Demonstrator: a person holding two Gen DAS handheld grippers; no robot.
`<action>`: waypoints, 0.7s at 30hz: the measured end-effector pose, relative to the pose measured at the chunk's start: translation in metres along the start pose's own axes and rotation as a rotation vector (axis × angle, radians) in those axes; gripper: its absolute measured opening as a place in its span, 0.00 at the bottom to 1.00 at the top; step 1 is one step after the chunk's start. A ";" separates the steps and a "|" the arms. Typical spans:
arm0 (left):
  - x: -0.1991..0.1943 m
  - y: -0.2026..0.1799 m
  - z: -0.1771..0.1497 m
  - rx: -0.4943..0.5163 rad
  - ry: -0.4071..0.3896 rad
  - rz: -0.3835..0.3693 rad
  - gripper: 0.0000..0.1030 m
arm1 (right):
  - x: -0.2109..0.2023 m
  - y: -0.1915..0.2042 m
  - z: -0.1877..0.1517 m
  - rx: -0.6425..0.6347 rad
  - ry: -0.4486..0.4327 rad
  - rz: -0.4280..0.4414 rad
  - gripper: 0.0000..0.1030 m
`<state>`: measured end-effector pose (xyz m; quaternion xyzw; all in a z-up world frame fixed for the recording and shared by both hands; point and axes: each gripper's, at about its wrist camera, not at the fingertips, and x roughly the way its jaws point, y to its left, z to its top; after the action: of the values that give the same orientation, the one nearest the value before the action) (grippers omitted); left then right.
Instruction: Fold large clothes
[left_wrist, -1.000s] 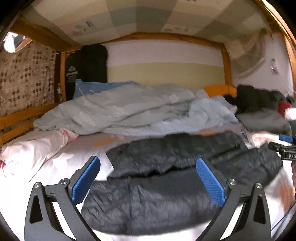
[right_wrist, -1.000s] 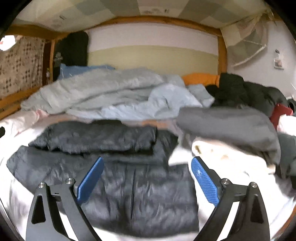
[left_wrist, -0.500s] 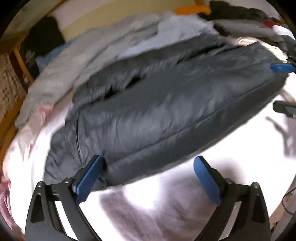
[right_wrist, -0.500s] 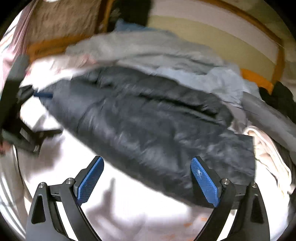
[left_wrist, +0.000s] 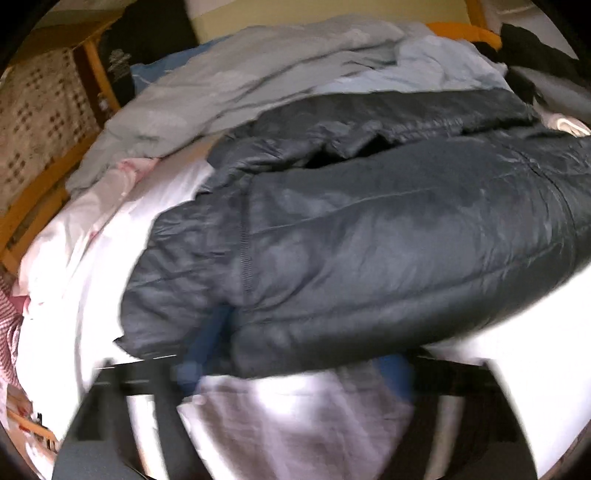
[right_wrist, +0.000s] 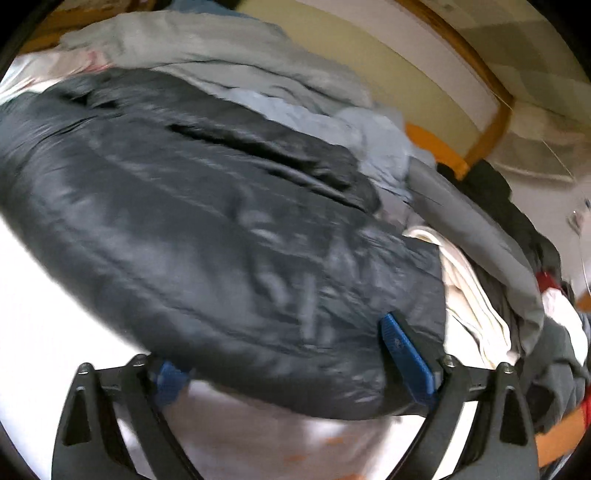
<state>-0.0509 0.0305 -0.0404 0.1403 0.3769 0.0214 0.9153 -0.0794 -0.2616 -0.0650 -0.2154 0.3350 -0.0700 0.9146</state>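
One dark grey quilted puffer jacket (left_wrist: 369, 236), partly folded, lies on the white-sheeted bed (left_wrist: 96, 266), long axis running along the bed's near edge. Its near hem sits right at my fingers. My left gripper (left_wrist: 295, 365) has been closing at the jacket's left end, hem between the fingers; blur hides whether they pinch. My right gripper (right_wrist: 291, 354), also closing, straddles the right end, fingers half-wide, not yet gripping as far as I see. Both hands equally near. Two grippers, one jacket; other heaped bedding and clothes beyond.

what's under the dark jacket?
The jacket lies on a white sheet, which shows along its near edge and to its left. Whatever is beneath the jacket's middle is covered.
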 end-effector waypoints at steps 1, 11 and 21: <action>-0.001 0.000 0.002 0.002 -0.014 0.011 0.32 | -0.002 -0.004 0.001 0.017 -0.002 0.018 0.48; -0.064 0.022 -0.008 -0.056 -0.052 -0.067 0.18 | -0.064 -0.036 -0.003 0.067 -0.066 0.180 0.21; -0.084 0.024 0.024 -0.004 -0.093 -0.005 0.36 | -0.066 -0.056 0.020 0.092 -0.004 0.170 0.41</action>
<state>-0.0924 0.0359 0.0400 0.1381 0.3341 0.0131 0.9323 -0.1168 -0.2873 0.0118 -0.1438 0.3469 -0.0070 0.9268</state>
